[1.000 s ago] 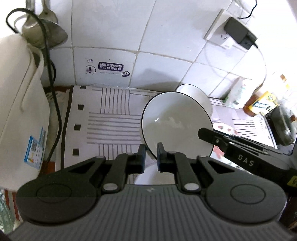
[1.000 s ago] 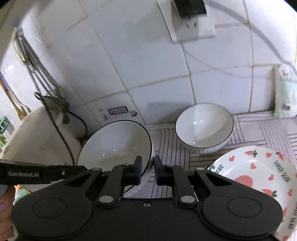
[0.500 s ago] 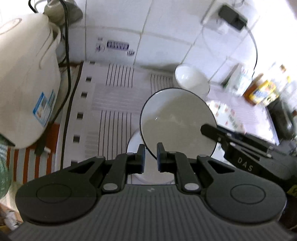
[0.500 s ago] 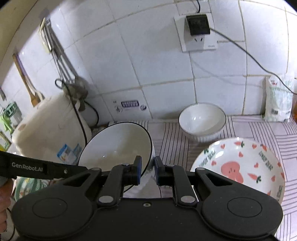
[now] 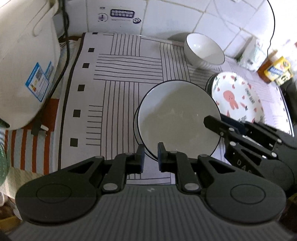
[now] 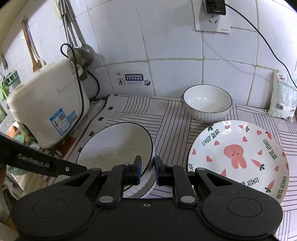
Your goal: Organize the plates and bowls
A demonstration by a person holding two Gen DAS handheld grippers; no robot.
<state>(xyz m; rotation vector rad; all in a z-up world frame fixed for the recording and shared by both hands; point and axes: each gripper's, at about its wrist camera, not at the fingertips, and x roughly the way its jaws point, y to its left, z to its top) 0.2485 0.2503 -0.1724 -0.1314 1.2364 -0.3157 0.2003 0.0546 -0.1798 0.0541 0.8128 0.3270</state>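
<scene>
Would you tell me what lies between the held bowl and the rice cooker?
Only bare striped mat lies between the bowl and rice cooker, in the right wrist view.

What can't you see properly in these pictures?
- Underside of the held bowl: right wrist view, hidden by the right gripper.
- What is under the bunny plate: left wrist view, plate covers it.
- Yellow box label: blurred, at the edge.

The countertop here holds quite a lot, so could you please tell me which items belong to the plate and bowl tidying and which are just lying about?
Part of the job:
- large black-rimmed bowl, gripped at its rim by the left gripper and right gripper
- smaller white bowl
- bunny-print plate

Just lying about:
- rice cooker
- white packet
- wall charger
- hanging utensils
</scene>
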